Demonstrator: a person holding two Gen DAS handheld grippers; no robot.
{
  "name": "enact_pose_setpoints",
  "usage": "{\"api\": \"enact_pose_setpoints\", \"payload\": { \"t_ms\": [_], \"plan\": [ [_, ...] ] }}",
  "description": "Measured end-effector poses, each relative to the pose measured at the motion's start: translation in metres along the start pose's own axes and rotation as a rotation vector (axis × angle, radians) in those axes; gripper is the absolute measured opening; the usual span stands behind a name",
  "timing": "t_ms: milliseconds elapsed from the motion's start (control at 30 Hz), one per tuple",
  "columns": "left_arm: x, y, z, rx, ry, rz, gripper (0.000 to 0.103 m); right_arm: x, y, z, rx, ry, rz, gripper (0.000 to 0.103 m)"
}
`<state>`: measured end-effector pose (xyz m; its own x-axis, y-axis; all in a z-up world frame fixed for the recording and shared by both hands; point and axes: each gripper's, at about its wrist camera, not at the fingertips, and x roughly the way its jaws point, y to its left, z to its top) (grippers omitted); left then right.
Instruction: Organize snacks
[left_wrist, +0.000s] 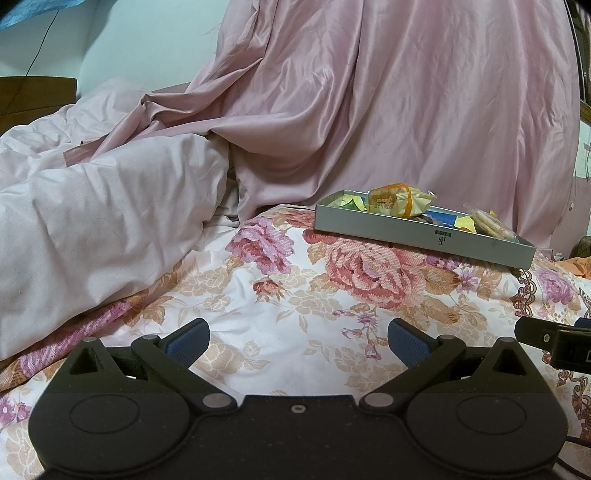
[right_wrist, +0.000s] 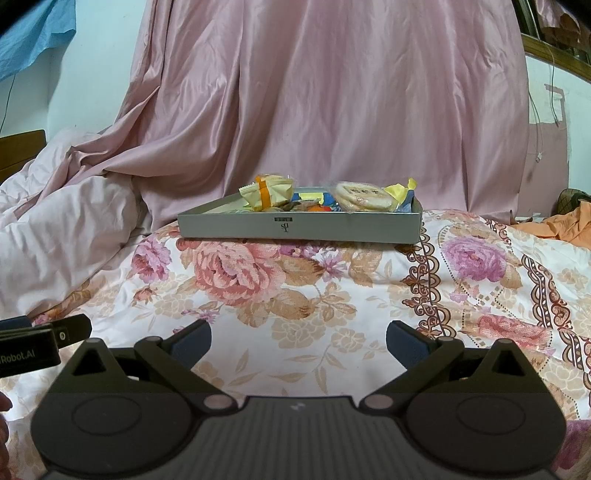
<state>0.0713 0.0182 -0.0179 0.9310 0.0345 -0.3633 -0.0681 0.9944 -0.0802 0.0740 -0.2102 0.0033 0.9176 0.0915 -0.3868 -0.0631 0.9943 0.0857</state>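
Grey tray (right_wrist: 299, 227); floral bedspread (right_wrist: 332, 302); pink curtain (right_wrist: 332, 92).

The left gripper (left_wrist: 298, 341) is held low over the floral bedspread (left_wrist: 295, 295), level and pointed forward, with its jaws spread wide and nothing between them. Its blue-padded fingertips (left_wrist: 188, 339) are seen clear of the bedspread, in contact with nothing.

The right gripper (right_wrist: 298, 341) is held in the same attitude over the bedspread, jaws equally parted and empty. Part of the right gripper's body is seen at the right edge of the left wrist view, and part of the left gripper's body at the left edge of the right wrist view; the two are thus placed side by side, near but apart.
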Motion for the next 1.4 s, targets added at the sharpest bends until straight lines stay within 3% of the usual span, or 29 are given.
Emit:
{"api": "enact_pose_setpoints", "payload": {
  "t_ms": [1400],
  "plan": [
    [-0.0055, -0.0054, -0.0006, 0.014, -0.008, 0.016, 0.102, 0.0005, -0.0004, -0.0015, 0.004, 0.005, 0.000, 0.103]
  ]
}}
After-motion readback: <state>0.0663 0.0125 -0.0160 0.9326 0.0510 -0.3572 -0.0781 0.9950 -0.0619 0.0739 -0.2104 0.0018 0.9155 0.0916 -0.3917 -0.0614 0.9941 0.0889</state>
